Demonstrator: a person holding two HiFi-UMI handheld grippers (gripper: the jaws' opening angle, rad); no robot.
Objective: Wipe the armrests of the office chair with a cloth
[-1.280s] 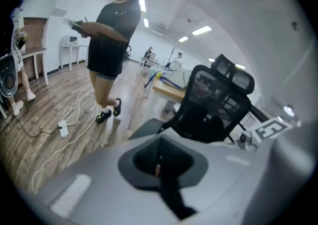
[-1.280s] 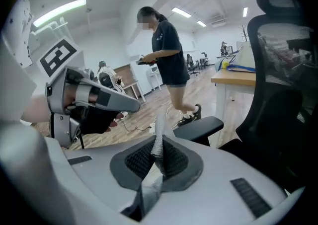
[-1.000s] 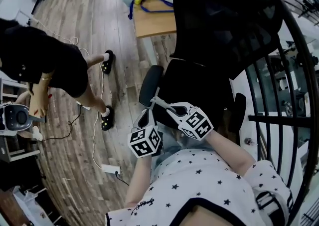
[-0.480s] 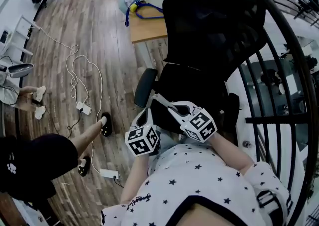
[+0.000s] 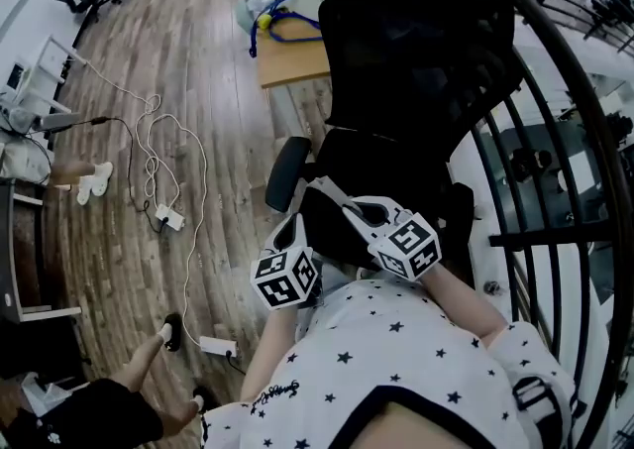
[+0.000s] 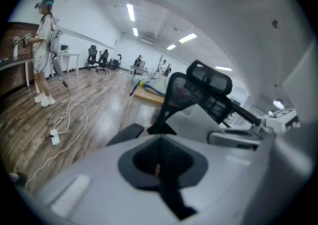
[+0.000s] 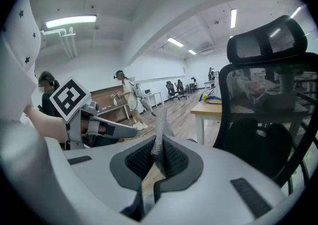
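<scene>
Noted a brown wood-plank floor (image 5: pixel 208 60), strewn with looping white cables (image 5: pixel 151 100), a white power strip (image 5: pixel 218 344) and a small white adapter (image 5: pixel 166 217). Found a black mesh office chair (image 5: pixel 416 51) and a light wooden table (image 5: pixel 294 56) standing on it.

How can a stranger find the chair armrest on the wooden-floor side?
Find the black office chair before the wooden desk. The armrest is the dark, rounded pad sticking out from the seat toward the cable-strewn floor. Its twin lies opposite, beside the black railing.
</scene>
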